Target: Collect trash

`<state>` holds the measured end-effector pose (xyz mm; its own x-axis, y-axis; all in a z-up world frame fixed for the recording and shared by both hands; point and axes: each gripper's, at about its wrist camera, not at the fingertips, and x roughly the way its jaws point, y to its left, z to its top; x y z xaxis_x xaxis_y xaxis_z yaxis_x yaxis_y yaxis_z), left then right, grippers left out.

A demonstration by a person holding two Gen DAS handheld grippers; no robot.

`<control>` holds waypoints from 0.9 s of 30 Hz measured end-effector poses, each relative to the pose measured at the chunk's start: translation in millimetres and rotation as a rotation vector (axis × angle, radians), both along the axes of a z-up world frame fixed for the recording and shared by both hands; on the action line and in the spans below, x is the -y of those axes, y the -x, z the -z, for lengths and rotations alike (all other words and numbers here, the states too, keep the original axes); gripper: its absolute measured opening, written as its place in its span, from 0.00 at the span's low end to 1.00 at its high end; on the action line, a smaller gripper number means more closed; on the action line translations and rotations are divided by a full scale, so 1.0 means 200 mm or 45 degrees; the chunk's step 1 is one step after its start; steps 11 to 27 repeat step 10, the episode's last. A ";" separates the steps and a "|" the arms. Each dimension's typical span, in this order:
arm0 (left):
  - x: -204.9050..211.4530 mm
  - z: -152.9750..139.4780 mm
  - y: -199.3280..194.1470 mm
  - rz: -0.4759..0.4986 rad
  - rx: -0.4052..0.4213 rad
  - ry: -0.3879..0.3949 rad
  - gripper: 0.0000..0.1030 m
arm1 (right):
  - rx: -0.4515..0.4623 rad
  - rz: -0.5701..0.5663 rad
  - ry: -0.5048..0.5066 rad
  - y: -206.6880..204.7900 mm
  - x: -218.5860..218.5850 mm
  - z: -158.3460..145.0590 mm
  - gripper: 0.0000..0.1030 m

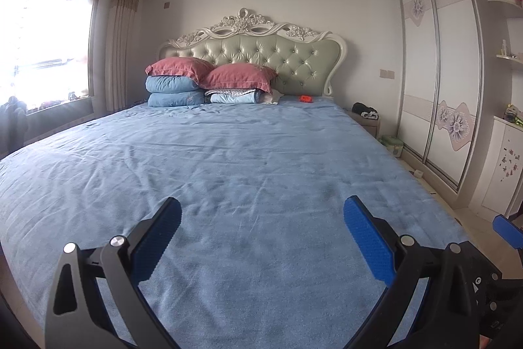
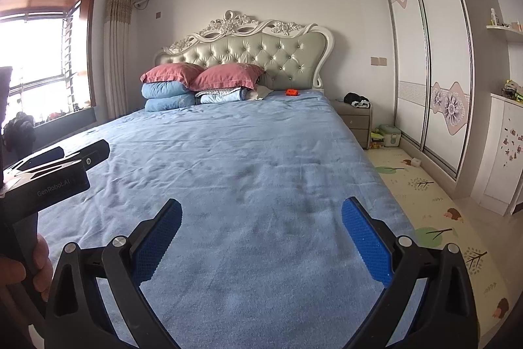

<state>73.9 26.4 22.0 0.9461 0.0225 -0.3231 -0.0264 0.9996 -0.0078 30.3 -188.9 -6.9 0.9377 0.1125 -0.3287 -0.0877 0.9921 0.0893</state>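
A small orange object (image 1: 306,99) lies on the blue bed sheet (image 1: 228,152) near the headboard, far from both grippers; it also shows in the right wrist view (image 2: 291,92). My left gripper (image 1: 261,234) is open and empty above the foot of the bed. My right gripper (image 2: 261,234) is open and empty, also above the foot of the bed, to the right of the left one. The left gripper's black body (image 2: 49,172) shows at the left of the right wrist view.
Red and blue pillows (image 1: 209,84) are stacked at the headboard (image 1: 261,51). A nightstand (image 2: 356,120) with dark clothing stands right of the bed. A green box (image 2: 389,134) and a small white item (image 2: 416,162) lie on the play mat (image 2: 425,201) before the wardrobe (image 2: 431,54). A window (image 1: 42,54) is at the left.
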 end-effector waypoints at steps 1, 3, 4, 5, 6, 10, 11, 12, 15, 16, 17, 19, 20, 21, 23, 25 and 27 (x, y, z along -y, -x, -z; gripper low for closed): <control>0.00 0.00 0.00 0.005 0.001 -0.003 0.96 | 0.002 0.002 -0.002 0.00 0.00 0.00 0.92; 0.01 0.00 0.01 0.003 0.007 -0.013 0.96 | 0.007 0.002 -0.007 0.01 0.00 0.00 0.92; 0.01 0.00 0.01 0.002 0.011 -0.021 0.96 | 0.009 0.002 -0.008 0.01 0.00 0.00 0.92; 0.02 0.00 0.01 -0.003 0.012 -0.026 0.96 | 0.011 0.003 -0.008 0.01 0.00 -0.01 0.92; 0.02 -0.01 0.01 -0.008 0.013 -0.028 0.96 | 0.012 0.003 -0.007 0.01 0.00 -0.01 0.92; 0.01 0.00 0.01 0.009 0.002 0.001 0.96 | 0.014 0.002 -0.006 0.01 0.00 -0.01 0.92; 0.01 0.00 0.01 0.009 0.002 0.001 0.96 | 0.014 0.002 -0.006 0.01 0.00 -0.01 0.92; 0.01 0.00 0.01 0.009 0.002 0.001 0.96 | 0.014 0.002 -0.006 0.01 0.00 -0.01 0.92; 0.01 0.00 0.01 0.009 0.002 0.001 0.96 | 0.014 0.002 -0.006 0.01 0.00 -0.01 0.92; 0.01 0.00 0.01 0.009 0.002 0.001 0.96 | 0.014 0.002 -0.006 0.01 0.00 -0.01 0.92; 0.01 0.00 0.01 0.009 0.002 0.001 0.96 | 0.014 0.002 -0.006 0.01 0.00 -0.01 0.92; 0.01 0.00 0.01 0.009 0.002 0.001 0.96 | 0.014 0.002 -0.006 0.01 0.00 -0.01 0.92; 0.01 0.00 0.01 0.009 0.002 0.001 0.96 | 0.014 0.002 -0.006 0.01 0.00 -0.01 0.92; 0.01 0.00 0.01 0.009 0.002 0.001 0.96 | 0.014 0.002 -0.006 0.01 0.00 -0.01 0.92; 0.01 0.00 0.01 0.009 0.002 0.001 0.96 | 0.014 0.002 -0.006 0.01 0.00 -0.01 0.92; 0.01 0.00 0.01 0.009 0.002 0.001 0.96 | 0.014 0.002 -0.006 0.01 0.00 -0.01 0.92; 0.01 0.00 0.01 0.009 0.002 0.001 0.96 | 0.014 0.002 -0.006 0.01 0.00 -0.01 0.92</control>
